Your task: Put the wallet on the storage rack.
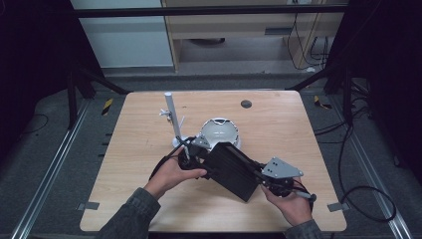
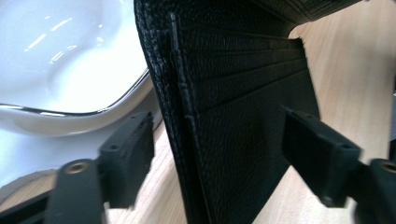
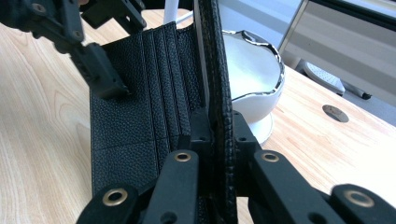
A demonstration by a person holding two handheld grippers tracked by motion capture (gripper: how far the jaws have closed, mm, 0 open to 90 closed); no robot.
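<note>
No writing or brand can be read on the black leather wallet (image 1: 233,170), whose grained inside shows a stack of card slots in both gripper views. It is held above the middle of the light wooden tabletop (image 1: 139,149), its long axis running in the high view from upper left near the white bowl (image 1: 219,132) down to the lower right. The right claw (image 3: 217,135) is clamped on one flap's edge, which stands upright between its pads. The left claw (image 2: 219,154) straddles the other flap with its jaws apart, neither pad pressing on the leather. A white upright stand (image 1: 172,117) rises just left of the bowl, and a round dark grommet (image 1: 246,104) sits near the far edge. Beyond the tabletop lie grey floor, metal rails, black cables and pale cabinet fronts.
</note>
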